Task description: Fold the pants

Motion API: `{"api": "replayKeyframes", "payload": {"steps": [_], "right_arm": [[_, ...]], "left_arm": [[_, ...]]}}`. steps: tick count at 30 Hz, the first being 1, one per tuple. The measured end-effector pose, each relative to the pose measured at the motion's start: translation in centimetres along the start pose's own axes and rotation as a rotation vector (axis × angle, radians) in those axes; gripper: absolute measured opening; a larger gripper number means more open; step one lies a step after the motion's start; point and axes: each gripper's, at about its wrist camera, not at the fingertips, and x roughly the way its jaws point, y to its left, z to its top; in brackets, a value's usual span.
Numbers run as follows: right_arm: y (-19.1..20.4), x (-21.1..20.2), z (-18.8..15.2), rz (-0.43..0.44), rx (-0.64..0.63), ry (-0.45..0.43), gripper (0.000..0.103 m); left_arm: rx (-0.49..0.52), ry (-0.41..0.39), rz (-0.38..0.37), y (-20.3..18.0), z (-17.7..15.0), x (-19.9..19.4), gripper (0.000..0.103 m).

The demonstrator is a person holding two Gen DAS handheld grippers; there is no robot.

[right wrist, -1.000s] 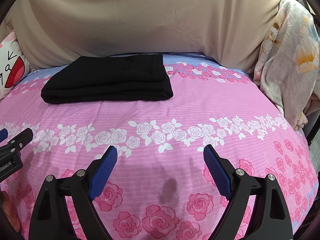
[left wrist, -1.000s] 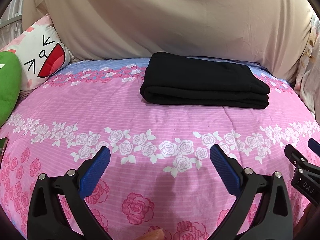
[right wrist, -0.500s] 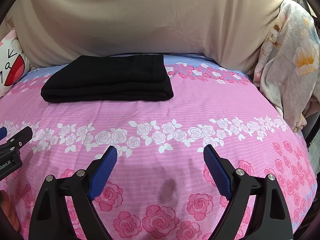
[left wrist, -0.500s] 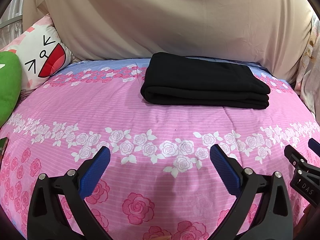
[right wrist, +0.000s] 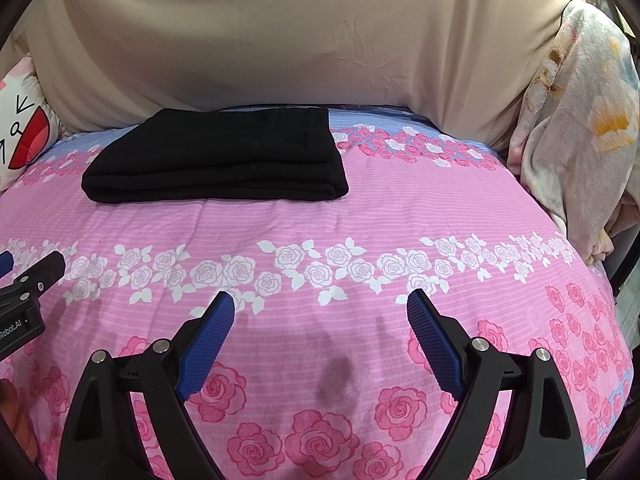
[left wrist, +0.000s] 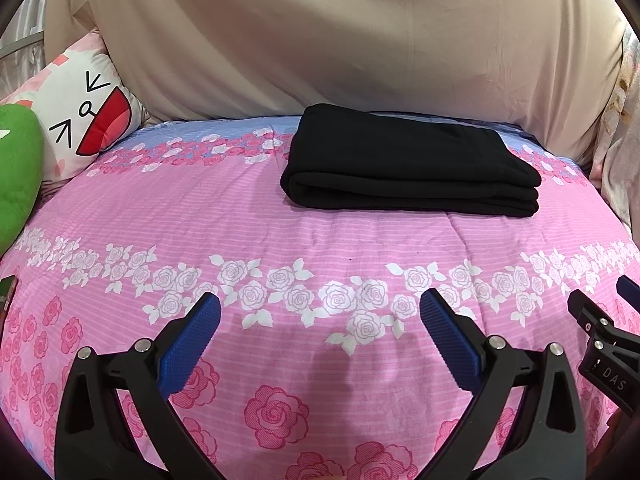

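Note:
The black pants [left wrist: 408, 168] lie folded into a neat rectangular stack at the far side of the pink rose-print bedspread [left wrist: 280, 232]; the right wrist view shows the pants [right wrist: 224, 164] left of centre. My left gripper [left wrist: 320, 304] hovers over the near part of the bed, open, nothing between its blue pads. My right gripper [right wrist: 320, 304] is likewise open and empty, well short of the pants. Each gripper shows at the edge of the other's view: the right gripper [left wrist: 604, 320] and the left gripper [right wrist: 28, 276].
A beige cover [left wrist: 340, 40] rises behind the bed. A cartoon-face pillow [left wrist: 80, 120] and a green plush [left wrist: 16, 168] sit at the left. A floral blanket [right wrist: 576, 120] hangs at the right edge. The bedspread [right wrist: 360, 220] drops away at the right.

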Motion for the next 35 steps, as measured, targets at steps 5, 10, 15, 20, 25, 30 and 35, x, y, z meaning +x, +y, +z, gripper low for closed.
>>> {"api": "replayKeyframes", "payload": {"steps": [5,10,15,20,25,30,35], "right_arm": [[0.0,0.0,0.0,0.000,0.000,0.000,0.086],[0.0,0.0,0.0,-0.001,-0.001,0.001,0.086],[0.0,0.0,0.0,0.000,-0.001,0.000,0.086],[0.0,0.0,0.0,0.000,0.000,0.001,0.086],[0.1,0.1,0.0,0.001,-0.002,0.004,0.086],[0.1,0.2,0.0,0.002,-0.003,0.003,0.086],[0.1,0.1,0.0,0.001,-0.003,0.004,0.086]], "left_arm": [[0.001,-0.001,0.002,0.0,0.0,0.0,0.098],[0.004,-0.005,0.003,0.0,0.0,-0.1,0.097],[0.011,-0.011,0.005,0.0,0.0,-0.3,0.098],[0.018,-0.020,-0.046,0.1,0.0,-0.6,0.098],[0.013,-0.013,-0.077,0.3,0.1,-0.4,0.098],[0.016,0.018,-0.052,0.1,0.1,0.2,0.098],[0.047,0.026,-0.041,-0.5,0.0,0.4,0.098]]}}
